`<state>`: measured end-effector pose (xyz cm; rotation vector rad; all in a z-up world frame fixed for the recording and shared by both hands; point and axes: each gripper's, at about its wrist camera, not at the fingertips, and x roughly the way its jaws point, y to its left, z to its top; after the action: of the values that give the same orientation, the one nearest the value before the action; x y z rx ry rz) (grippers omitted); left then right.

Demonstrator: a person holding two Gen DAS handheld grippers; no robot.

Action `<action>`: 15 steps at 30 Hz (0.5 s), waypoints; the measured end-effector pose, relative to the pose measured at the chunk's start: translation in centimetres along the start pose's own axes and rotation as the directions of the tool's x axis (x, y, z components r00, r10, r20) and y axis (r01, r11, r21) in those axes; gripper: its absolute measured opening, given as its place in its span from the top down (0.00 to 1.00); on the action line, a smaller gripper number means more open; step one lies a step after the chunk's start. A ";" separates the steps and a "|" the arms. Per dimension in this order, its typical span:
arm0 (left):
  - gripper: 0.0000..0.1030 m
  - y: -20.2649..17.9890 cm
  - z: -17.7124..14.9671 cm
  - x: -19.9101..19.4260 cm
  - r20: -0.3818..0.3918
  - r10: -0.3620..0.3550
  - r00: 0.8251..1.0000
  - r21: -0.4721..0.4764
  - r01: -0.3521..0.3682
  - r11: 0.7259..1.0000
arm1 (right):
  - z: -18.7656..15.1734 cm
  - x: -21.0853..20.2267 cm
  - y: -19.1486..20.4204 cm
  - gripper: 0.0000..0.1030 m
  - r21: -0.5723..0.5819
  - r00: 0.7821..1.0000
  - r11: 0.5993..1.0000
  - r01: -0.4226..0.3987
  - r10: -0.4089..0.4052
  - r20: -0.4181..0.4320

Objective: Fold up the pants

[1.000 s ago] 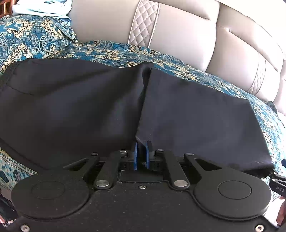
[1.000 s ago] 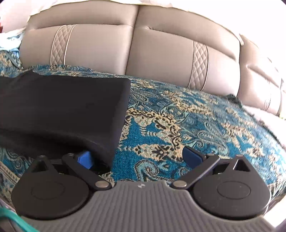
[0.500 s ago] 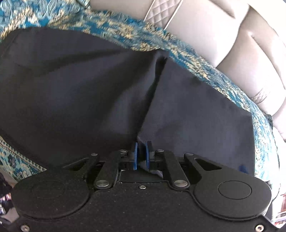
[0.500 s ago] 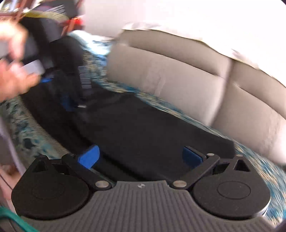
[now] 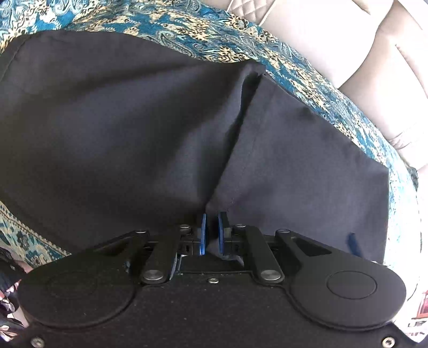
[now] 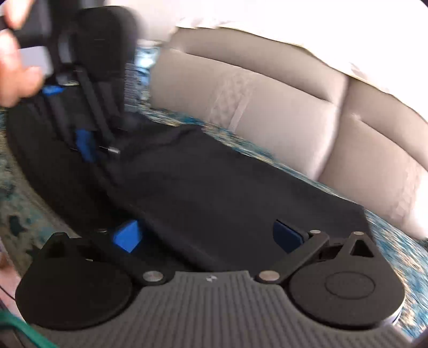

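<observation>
Since a second ago the right gripper [image 6: 208, 235] has swung over the pants [image 5: 160, 128] — jaws wide, empty. The left gripper [image 5: 211, 233] stays pinched on their edge. They lie lengthwise along the sofa [image 6: 281, 107].

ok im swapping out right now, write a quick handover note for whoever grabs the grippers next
Left gripper: shut on the near edge of the pants, pinching a ridge of cloth between its fingers.
Right gripper: open, holding nothing, over the other end of the pants; that view is blurred.
Pants: dark, spread flat on the patterned blue cover of the sofa.
Done: one edge gripped.
Left: probably grip the near edge with the right gripper, carry the cloth over, smooth the fold.
</observation>
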<state>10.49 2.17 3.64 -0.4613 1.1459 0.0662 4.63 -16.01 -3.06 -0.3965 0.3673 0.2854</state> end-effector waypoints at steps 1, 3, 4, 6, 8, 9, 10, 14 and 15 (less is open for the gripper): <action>0.91 -0.1 -0.1 0.0 0.004 0.001 1.000 0.008 -0.002 1.000 | -0.4 -0.2 -0.7 0.00 0.008 1.000 0.999 0.031 -0.031 0.001; 0.91 -0.2 -0.3 0.0 0.011 0.003 1.000 0.024 -0.004 1.000 | -1.3 -0.5 -2.4 0.00 0.041 0.996 0.995 0.089 -0.089 -0.012; 0.91 -0.3 -0.3 0.0 0.015 0.005 1.000 0.034 -0.006 0.999 | -1.8 -0.7 -3.4 0.00 0.065 0.992 0.990 0.122 -0.121 -0.022; 0.90 -0.3 -0.5 -0.1 0.021 0.008 1.000 0.048 -0.009 0.999 | -2.9 -1.1 -5.6 0.00 0.111 0.980 0.974 0.197 -0.193 -0.048; 0.90 -0.4 -0.5 -0.1 0.025 0.011 1.000 0.057 -0.012 0.998 | -3.4 -2.2 -7.0 0.00 0.155 0.964 0.952 0.263 -0.253 -0.081; 0.90 -0.5 -0.6 -0.1 0.027 0.011 1.000 0.061 -0.013 0.998 | -3.9 -2.4 -8.1 0.00 0.179 0.952 0.936 0.303 -0.288 -0.104; 0.89 -0.5 -0.6 -0.1 0.029 0.011 1.000 0.064 -0.013 0.998 | -4.2 -3.1 -8.5 0.00 0.198 0.941 0.921 0.335 -0.316 -0.124; 0.89 -0.4 -1.0 -0.3 0.046 0.012 0.999 0.088 -0.016 0.996 | -6.1 -4.1 -11.9 0.00 0.293 0.906 0.859 0.420 -0.376 -0.195; 0.89 -0.5 -1.2 -0.4 0.053 0.014 0.999 0.098 -0.019 0.995 | -6.6 -4.5 -12.6 0.00 0.321 0.905 0.848 0.422 -0.373 -0.204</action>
<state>9.43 1.31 3.76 -0.3604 1.0970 0.0357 2.97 -30.88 -2.87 -0.1227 0.4501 -0.2204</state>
